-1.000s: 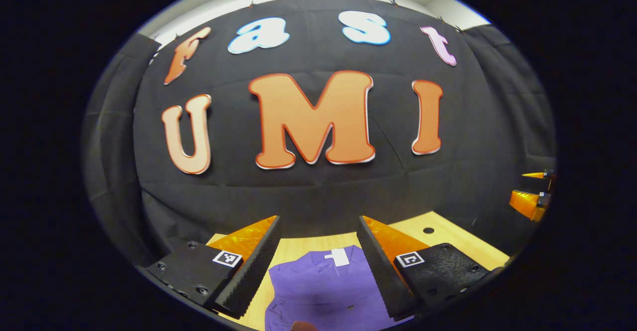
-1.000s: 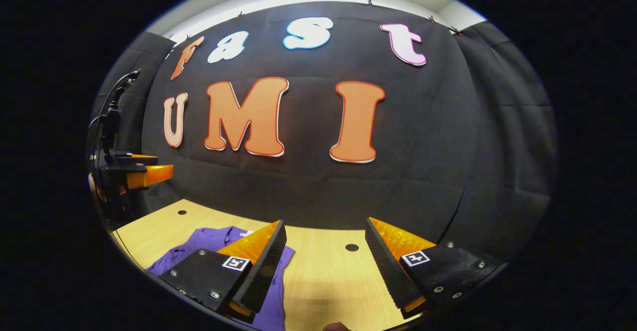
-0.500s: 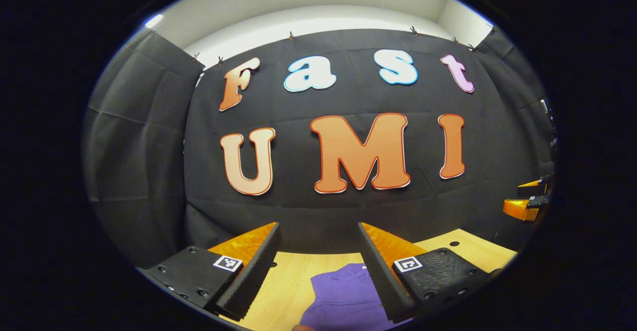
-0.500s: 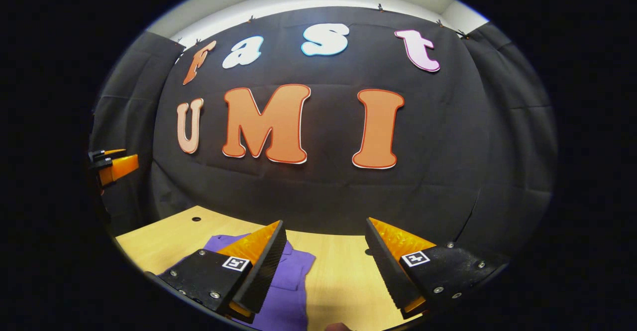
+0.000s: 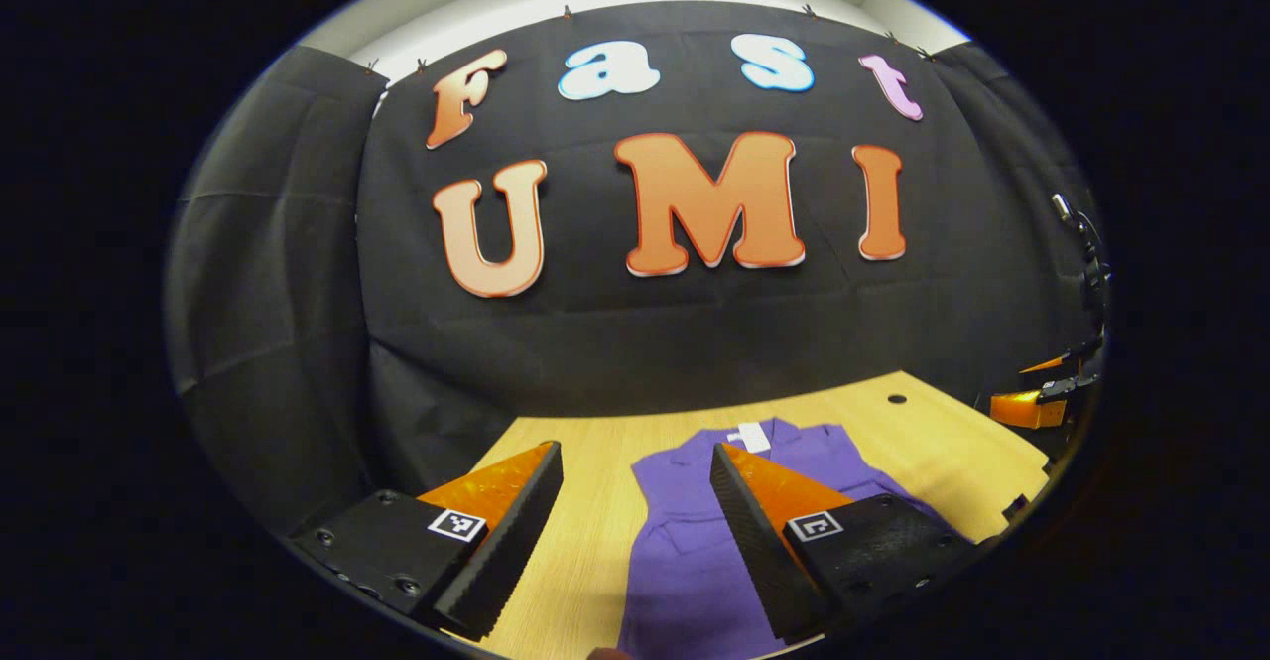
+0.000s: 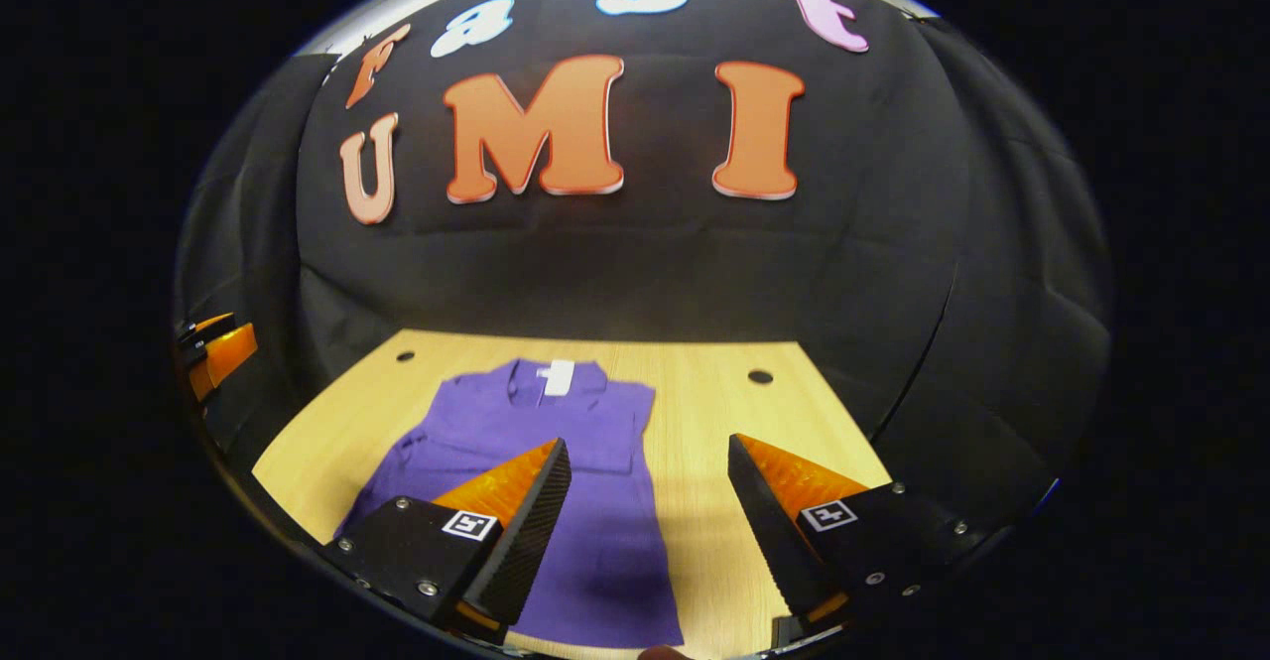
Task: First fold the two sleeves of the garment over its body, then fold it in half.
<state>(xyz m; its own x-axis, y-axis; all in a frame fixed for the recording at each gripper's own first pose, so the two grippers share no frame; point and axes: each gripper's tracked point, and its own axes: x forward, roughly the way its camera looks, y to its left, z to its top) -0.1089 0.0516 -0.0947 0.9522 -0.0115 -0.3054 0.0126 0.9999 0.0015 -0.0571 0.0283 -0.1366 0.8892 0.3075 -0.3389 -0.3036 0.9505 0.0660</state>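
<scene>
Purple short-sleeved fabric garment (image 6: 556, 481) lies flat on the light wooden surface (image 6: 734, 422), collar and white neck label (image 6: 558, 376) at the far end, hem nearest the jaws. In the right gripper view its right edge runs straight, that sleeve apparently already folded onto the body; the left side flares out wider, so that sleeve looks not yet folded, though part of it is hidden behind the near finger.

Right gripper (image 6: 650, 531) hangs above the hem end, jaws wide apart, nothing between them; garment sits under and beyond its left finger, bare wood ahead of the right one. Left gripper (image 5: 635, 531) also wide open and empty, garment (image 5: 695, 561) ahead and under its right finger.

Judgement: sleeve step in hand, roughly half done. Next move calls for the left gripper to drop to the flared sleeve edge, pinch a single layer, carry it across the body and release flat, then the half fold from hem to collar. Two round holes (image 6: 760, 376) beyond the collar.
</scene>
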